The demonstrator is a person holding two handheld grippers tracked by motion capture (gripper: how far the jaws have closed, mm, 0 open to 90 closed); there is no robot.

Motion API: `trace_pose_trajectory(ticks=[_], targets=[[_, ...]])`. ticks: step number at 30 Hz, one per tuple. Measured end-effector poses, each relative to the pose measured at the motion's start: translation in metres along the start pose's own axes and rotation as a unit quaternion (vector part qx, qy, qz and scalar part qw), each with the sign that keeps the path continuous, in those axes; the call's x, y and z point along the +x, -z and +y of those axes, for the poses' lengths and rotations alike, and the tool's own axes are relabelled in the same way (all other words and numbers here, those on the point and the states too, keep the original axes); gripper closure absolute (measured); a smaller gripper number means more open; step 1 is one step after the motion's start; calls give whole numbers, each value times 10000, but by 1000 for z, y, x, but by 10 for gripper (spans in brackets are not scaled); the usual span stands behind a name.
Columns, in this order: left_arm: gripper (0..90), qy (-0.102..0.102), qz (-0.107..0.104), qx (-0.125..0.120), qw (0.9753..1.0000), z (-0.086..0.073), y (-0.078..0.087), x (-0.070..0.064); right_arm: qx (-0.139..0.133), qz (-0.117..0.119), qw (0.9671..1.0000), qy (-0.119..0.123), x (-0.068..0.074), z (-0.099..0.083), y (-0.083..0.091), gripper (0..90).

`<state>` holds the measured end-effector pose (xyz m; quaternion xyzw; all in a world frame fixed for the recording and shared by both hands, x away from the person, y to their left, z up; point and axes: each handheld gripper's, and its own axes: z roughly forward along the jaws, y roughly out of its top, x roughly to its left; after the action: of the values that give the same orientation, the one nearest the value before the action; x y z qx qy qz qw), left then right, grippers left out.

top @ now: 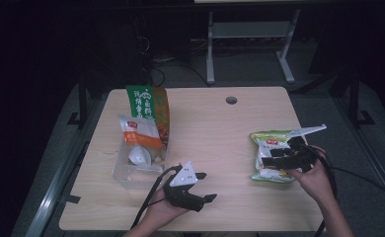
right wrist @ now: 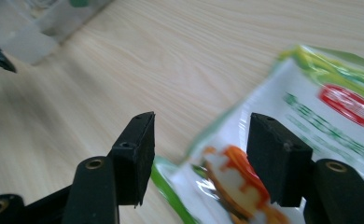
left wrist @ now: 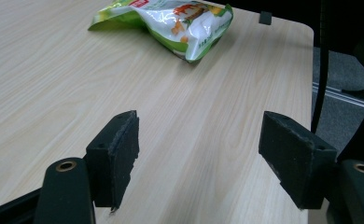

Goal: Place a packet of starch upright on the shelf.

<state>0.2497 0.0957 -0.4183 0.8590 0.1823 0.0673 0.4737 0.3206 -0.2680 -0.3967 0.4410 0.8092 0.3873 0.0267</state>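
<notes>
While the person's left hand (top: pixel 156 213) holds the left gripper (top: pixel 204 186) low over the near part of the wooden bench (top: pixel 215 128), its jaws stand wide apart with nothing between them, only bare wood under them in the left gripper view. Farther off in that view lies a green and white snack bag (left wrist: pixel 171 21), flat on the bench near the right edge.

From the high view, the right gripper (top: pixel 284 160) is over this same bag (top: pixel 274 155), held by the right hand (top: pixel 315 177). Its jaws are open as well. In the right gripper view one jaw is over the bare wood just beside the bag's edge and the other is over the bag; the picture is blurred, so I cannot say if any jaw touches the foil.

On the left side of the bench stands a clear plastic box (top: pixel 131 170). A small orange and white packet (top: pixel 140 133) leans in it, and a taller green and orange bag (top: pixel 148 106) is behind.
</notes>
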Motion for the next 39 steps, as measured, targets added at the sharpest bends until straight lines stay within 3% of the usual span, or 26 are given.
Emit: trace_pose_trajectory(ticks=[8,17,25,35,38,39], targets=[[286,-7,-116,27,9999,9,-15,-1,138,-413,9989,-164,-19,-15,9,461],[287,-5,-248,21,9997,21,-33,0,234,-697,9968,-314,-34,-26,15,476],[287,-32,-288,38,9996,35,-49,4,212,-959,9931,-633,-64,-27,22,464],[287,-41,-323,81,9994,46,-64,9,463,-828,9903,-1013,-96,-30,6,461],[288,-43,-328,75,9994,48,-67,11,237,-344,9904,-1320,-103,-38,6,626],[287,-43,-328,75,9994,48,-67,11,237,-344,9904,-1320,-103,-38,6,626]])
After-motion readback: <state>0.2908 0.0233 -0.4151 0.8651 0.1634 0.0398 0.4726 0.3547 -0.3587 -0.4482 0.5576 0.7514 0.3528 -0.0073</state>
